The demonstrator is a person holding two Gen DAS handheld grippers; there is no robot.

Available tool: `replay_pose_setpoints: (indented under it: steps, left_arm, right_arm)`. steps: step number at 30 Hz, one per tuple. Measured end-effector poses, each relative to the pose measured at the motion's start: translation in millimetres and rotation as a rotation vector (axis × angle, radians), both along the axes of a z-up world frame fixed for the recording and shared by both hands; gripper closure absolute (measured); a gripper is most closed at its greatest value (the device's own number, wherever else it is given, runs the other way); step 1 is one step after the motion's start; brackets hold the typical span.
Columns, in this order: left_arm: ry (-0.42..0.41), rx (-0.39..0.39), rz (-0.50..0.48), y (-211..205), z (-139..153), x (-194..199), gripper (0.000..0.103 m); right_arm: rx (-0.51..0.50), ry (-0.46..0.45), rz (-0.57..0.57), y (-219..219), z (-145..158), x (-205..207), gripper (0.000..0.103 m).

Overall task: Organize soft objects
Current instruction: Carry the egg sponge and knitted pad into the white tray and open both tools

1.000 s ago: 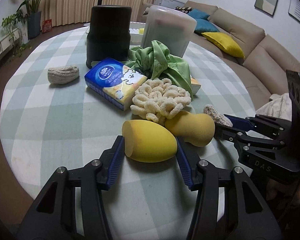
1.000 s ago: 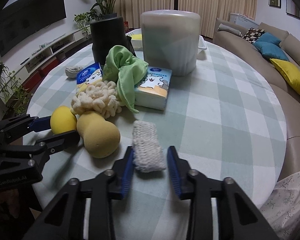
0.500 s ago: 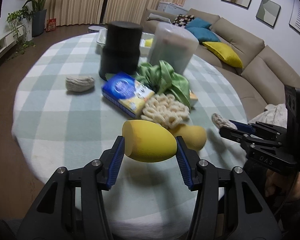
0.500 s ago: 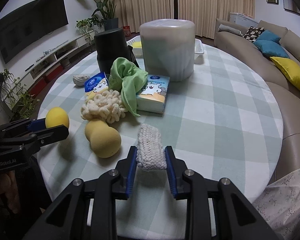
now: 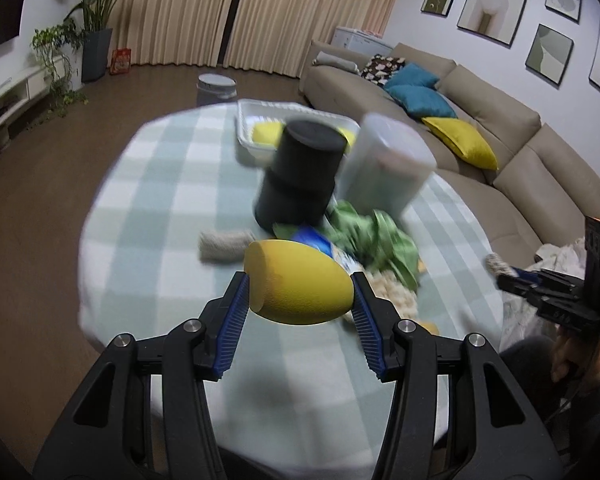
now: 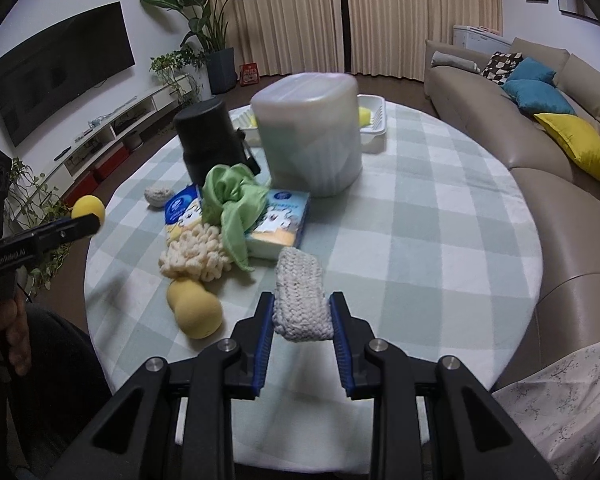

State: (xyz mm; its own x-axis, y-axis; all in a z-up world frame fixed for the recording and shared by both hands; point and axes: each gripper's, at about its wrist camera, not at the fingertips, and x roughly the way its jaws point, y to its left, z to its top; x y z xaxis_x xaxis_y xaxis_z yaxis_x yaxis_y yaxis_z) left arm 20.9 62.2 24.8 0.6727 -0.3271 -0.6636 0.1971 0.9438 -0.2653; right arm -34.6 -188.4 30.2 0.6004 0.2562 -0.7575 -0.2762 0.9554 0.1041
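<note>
My left gripper [image 5: 298,300] is shut on a yellow egg-shaped sponge [image 5: 298,282] and holds it well above the round checked table [image 5: 160,216]. My right gripper [image 6: 302,320] is shut on a cream knitted pad [image 6: 300,300], lifted above the table. On the table lie a gourd-shaped yellow sponge [image 6: 194,308], a cream loop scrubber [image 6: 196,254], a green cloth [image 6: 230,200] and a second knitted pad [image 6: 159,196]. A white tray [image 5: 260,120] at the far edge holds yellow sponges. The left gripper with its sponge [image 6: 88,208] shows at the left of the right wrist view.
A black canister [image 6: 210,140] and a frosted round container [image 6: 310,140] stand mid-table in front of the tray. Two tissue packs [image 6: 280,226] lie under the cloth. A sofa [image 6: 540,128] curves round the right side. A TV unit stands at the left.
Both grippers have risen and pulled back from the table, each carrying its object. The left lifted the yellow sponge, the right closed on the knitted pad and lifted it.
</note>
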Motion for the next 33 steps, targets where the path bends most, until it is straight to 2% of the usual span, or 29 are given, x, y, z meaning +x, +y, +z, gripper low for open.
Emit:
replay_pose_setpoints:
  steps: [3,11,16,19,22,25,29,33]
  left_arm:
    - [-0.024,0.019,0.013,15,17,16,0.055]
    - [-0.069,0.079,0.022,36,57,72,0.055]
    - [-0.080,0.163,-0.016,24,81,126,0.055]
    - [-0.069,0.200,-0.052,9,89,164,0.055]
    - [-0.037,0.237,-0.090,-10,88,206,0.055]
    - [0.017,0.266,-0.119,-26,75,246,0.055]
    - [0.089,0.307,-0.156,-42,50,293,0.055]
    - [0.130,0.360,-0.198,-60,28,327,0.054]
  right_arm:
    - [0.014,-0.012,-0.033,-24,15,11,0.073]
    - [-0.023,-0.053,-0.136,-89,49,51,0.073]
    - [-0.031,-0.080,-0.188,-126,75,90,0.073]
    - [-0.035,-0.075,-0.186,-136,91,129,0.073]
    - [-0.036,-0.047,-0.141,-130,103,182,0.073]
    - [-0.071,-0.021,-0.086,-109,109,235,0.073]
    - [-0.123,0.023,-0.015,-73,102,298,0.073]
    - [-0.177,0.096,0.074,-28,79,351,0.073]
